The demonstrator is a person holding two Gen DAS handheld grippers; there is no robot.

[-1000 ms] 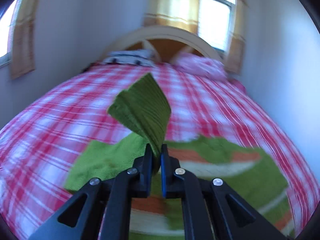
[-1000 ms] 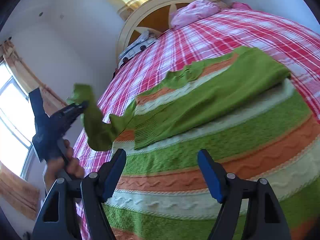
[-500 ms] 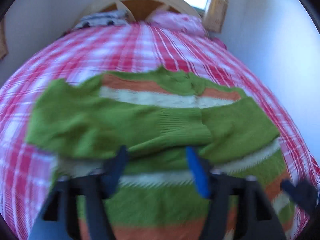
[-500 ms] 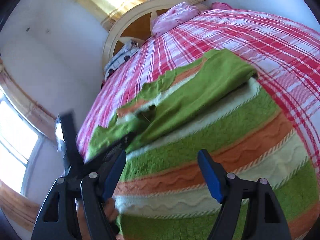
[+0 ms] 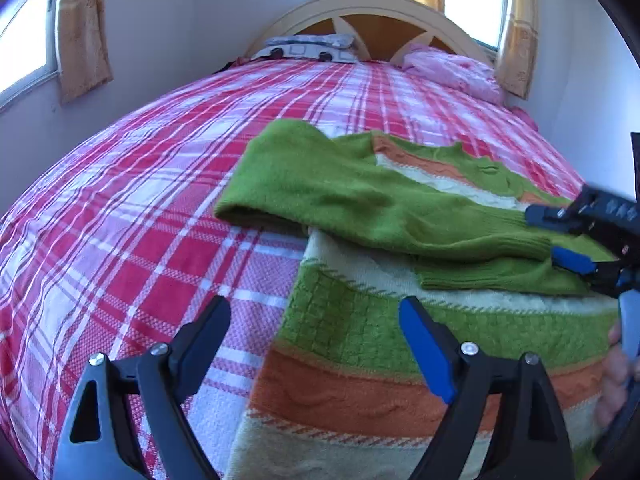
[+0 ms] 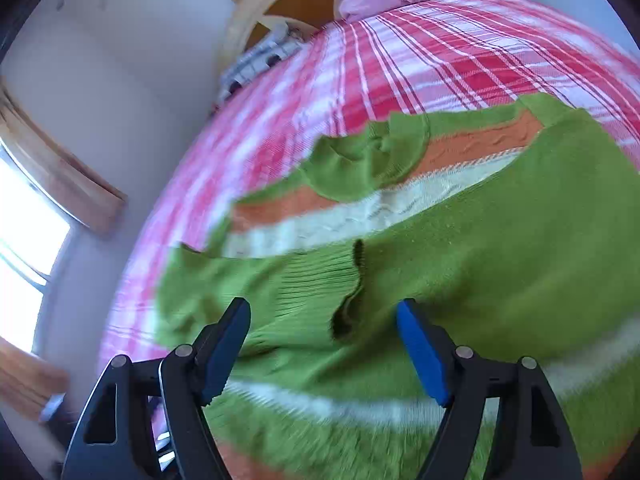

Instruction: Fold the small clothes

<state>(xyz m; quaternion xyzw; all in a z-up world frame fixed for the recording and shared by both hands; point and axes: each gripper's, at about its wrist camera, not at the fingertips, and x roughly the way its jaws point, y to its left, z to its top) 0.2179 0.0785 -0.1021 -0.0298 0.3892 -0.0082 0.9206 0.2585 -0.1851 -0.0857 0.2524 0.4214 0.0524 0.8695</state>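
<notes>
Bedroom setup, with a bed (image 5: 120, 208) under a red and white checked cover taking up nearly the whole view. Nearest the camera on the left wrist view, the left gripper (image 5: 316, 344) has its fingers spread wide, nothing between them, hovering over the left edge of the sweater (image 5: 360, 344) where it meets the cover. That sweater is a little green, orange and cream striped knit lying flat on the bed, toward the right side of it. Both green sleeves are folded in across the chest: the left sleeve (image 5: 360, 196) lies on top, its ribbed cuff right at the fingers of the right gripper (image 5: 560, 236), which comes in from the right edge. On the right wrist view those fingers also stand wide apart, with the cuff (image 6: 320, 292) lying just ahead of the gap, not pinched; that view is a bit blurry. The right sleeve (image 6: 520, 240) runs off to the right. Further back there's a pink pillow (image 5: 452, 70), a grey patterned pillow (image 5: 308, 46), a curved wooden headboard (image 5: 372, 12), and yellow curtains (image 5: 80, 28) by the windows.
</notes>
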